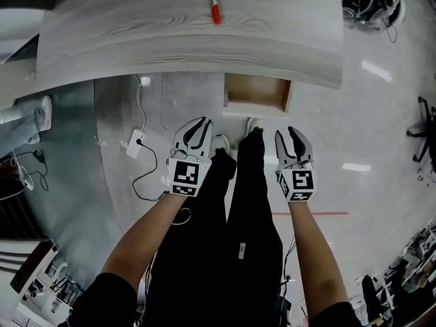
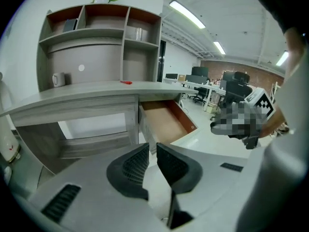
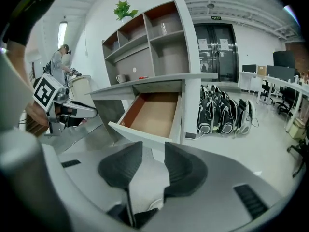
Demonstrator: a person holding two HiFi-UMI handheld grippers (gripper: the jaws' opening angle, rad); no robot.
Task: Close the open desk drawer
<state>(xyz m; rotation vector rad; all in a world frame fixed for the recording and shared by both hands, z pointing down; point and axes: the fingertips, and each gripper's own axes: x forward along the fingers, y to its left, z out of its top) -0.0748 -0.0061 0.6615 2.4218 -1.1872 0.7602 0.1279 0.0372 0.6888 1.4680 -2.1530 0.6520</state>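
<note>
Black-padded jaws on the left hand-held gripper (image 1: 197, 124) and right hand-held gripper (image 1: 292, 133) stand released, nothing between them, both well short of the drawer (image 1: 257, 92). The empty drawer hangs pulled out under the right end of the worktop (image 1: 191, 39), with bare floor (image 1: 381, 114) in front and to its right as open room for approach. Judged risk: a push at 1 corner of the front panel could skew the drawer, and a jaw tip at its upper edge could be pinched under the worktop lip.
</note>
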